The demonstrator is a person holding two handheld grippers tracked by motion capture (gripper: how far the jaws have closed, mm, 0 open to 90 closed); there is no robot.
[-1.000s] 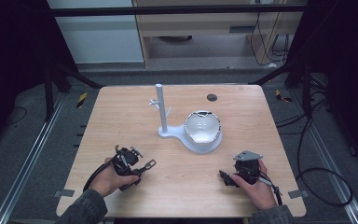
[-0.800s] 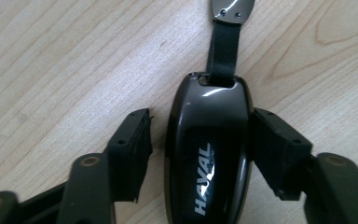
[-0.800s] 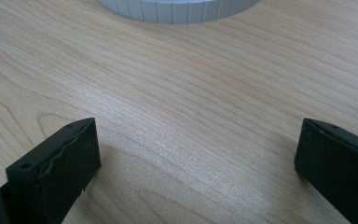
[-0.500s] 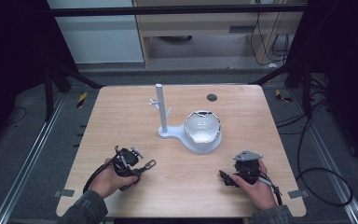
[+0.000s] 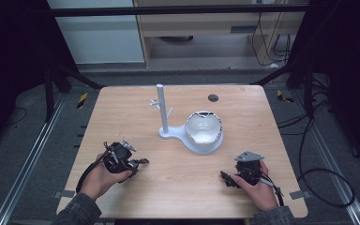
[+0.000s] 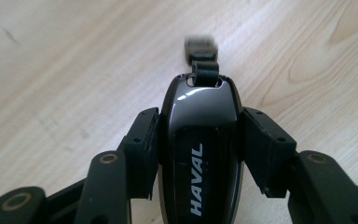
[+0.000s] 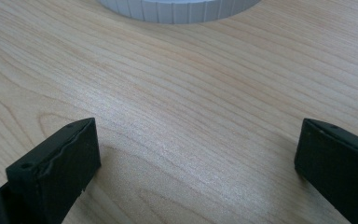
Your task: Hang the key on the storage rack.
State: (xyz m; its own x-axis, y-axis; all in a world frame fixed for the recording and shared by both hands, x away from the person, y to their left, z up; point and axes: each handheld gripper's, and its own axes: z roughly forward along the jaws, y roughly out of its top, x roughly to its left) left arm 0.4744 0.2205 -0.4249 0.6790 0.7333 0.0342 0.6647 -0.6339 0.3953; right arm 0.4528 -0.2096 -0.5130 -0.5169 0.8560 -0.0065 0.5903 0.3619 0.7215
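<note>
A light wood-grain bench (image 5: 122, 122) stands on dark grey floor (image 5: 23, 140). Metal rails (image 5: 33, 159) run along the floor at nine o'clock. At twelve o'clock sit a pale cabinet (image 5: 98, 33) and a wooden shelf unit (image 5: 206, 28); black cables (image 5: 323, 154) trail at three. The edges fall into darkness.

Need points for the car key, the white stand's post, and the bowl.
car key (image 6: 200, 140), left gripper view, glossy black face above the HAVAL lettering
white stand's post (image 5: 161, 105), high view, mid-shaft
bowl (image 5: 204, 127), high view, inner surface
</note>
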